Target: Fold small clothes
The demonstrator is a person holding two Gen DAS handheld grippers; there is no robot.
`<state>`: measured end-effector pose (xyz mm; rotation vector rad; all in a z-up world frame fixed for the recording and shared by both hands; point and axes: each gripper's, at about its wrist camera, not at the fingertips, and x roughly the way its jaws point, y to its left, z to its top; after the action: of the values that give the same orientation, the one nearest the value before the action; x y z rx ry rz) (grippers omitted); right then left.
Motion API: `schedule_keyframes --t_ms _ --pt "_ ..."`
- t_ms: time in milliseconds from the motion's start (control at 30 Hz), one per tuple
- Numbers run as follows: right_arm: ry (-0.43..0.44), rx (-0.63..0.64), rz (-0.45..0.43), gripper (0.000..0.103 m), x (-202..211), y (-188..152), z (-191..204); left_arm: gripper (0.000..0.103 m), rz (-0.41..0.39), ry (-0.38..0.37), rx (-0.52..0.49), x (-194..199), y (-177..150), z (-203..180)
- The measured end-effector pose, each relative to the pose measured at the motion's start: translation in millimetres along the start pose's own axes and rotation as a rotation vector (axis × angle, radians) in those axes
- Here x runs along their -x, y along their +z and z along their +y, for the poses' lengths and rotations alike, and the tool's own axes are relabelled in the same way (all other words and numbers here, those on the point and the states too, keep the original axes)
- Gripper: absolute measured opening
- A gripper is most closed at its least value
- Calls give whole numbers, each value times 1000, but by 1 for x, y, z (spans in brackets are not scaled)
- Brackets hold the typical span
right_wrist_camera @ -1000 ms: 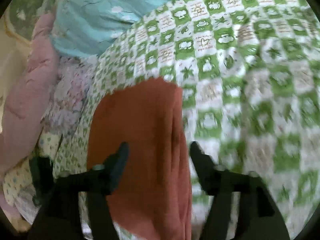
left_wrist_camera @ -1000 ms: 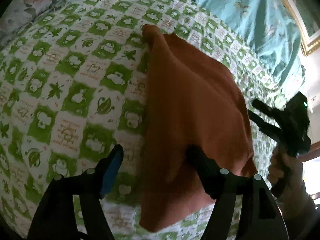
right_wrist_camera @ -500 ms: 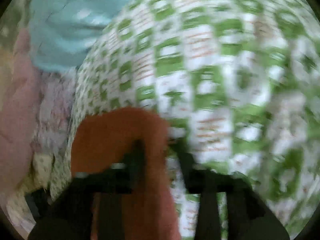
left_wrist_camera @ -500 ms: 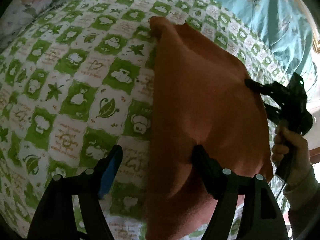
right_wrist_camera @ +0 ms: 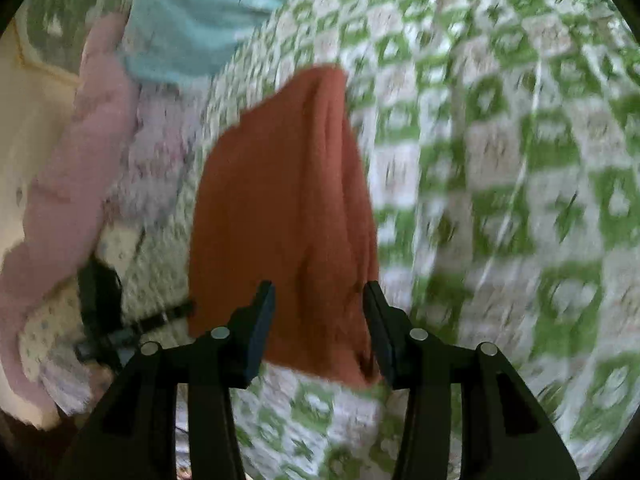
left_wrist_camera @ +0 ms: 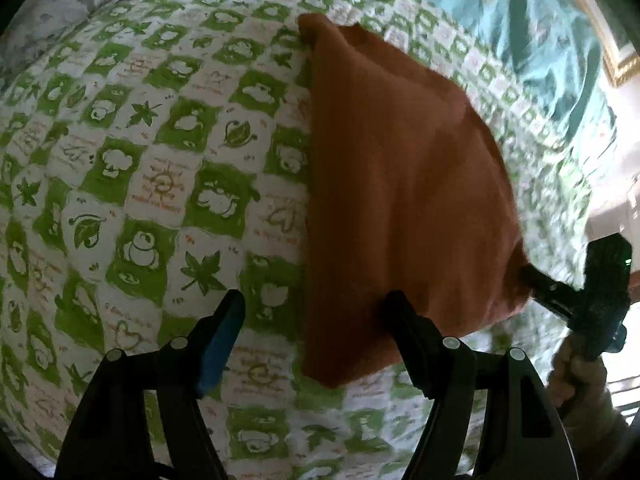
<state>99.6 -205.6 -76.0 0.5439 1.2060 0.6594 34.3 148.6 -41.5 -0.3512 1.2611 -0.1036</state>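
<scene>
A green-and-white checked quilt covers the bed, teal bedding beyond it. On it lies an orange folded cloth. The left gripper hovers open over its near edge. The right gripper is closing around its corner.

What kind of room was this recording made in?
Most likely a bedroom. The orange garment lies on a bed's green-and-white checked quilt, with teal bedding bunched beyond it and a pink blanket heaped at one side.
</scene>
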Motion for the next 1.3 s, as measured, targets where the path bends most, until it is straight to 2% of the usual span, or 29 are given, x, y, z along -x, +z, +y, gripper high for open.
schedule_keyframes --t_ms 33,133,167,200,267,333,400,467,533,633,700,767,833,900,967,1000,1100,1133,1300 --pt "-16 8 22 5 -5 -4 1 73 10 28 -15 -2 -1 -2" --pt "-83 38 -7 5 -1 -7 3 73 18 77 -48 -9 -6 -5" --pt "-142 60 5 4 -4 -8 1 73 27 84 -50 -13 -7 -5" --pt "-160 57 21 4 -9 -10 -4 73 39 85 -44 -18 -9 -3" --pt "-173 3 46 4 -18 -16 -20 73 29 87 -43 -20 -12 -3" --pt "-176 -18 36 5 -20 -16 -21 72 29 101 -56 -17 -12 -6" --pt "-171 -42 31 11 -18 -13 -18 69 22 82 -49 -11 -12 -7" --pt "-185 -41 20 17 -7 -12 -13 62 10 54 -39 -1 -13 -5" --pt "-202 -28 -15 17 10 -11 -9 60 -34 10 -26 15 -12 -5" --pt "-190 7 -120 17 35 -8 7 60 -119 -94 -56 41 -3 -10" --pt "-160 39 -165 17 40 0 17 60 -147 -155 -95 47 7 -22" --pt "-132 60 -144 17 25 16 27 60 -168 -188 -135 44 18 -35" --pt "-121 86 -137 17 8 29 35 60 -162 -173 -161 31 26 -44" --pt "-122 80 -102 17 -11 40 33 59 -102 -137 -155 4 37 -47" --pt "-221 52 -42 14 -36 48 22 47 -58 -89 -146 -20 42 -40" --pt "-234 34 -32 14 -41 49 17 47 -57 -87 -147 -25 43 -37" --pt "-193 -30 -42 13 -41 49 5 48 -52 -104 -140 -16 45 -36" --pt "-183 -31 -51 17 -36 48 7 48 -61 -106 -142 -8 43 -35" --pt "-120 -14 -94 17 -6 29 24 55 -84 -102 -121 18 26 -25"
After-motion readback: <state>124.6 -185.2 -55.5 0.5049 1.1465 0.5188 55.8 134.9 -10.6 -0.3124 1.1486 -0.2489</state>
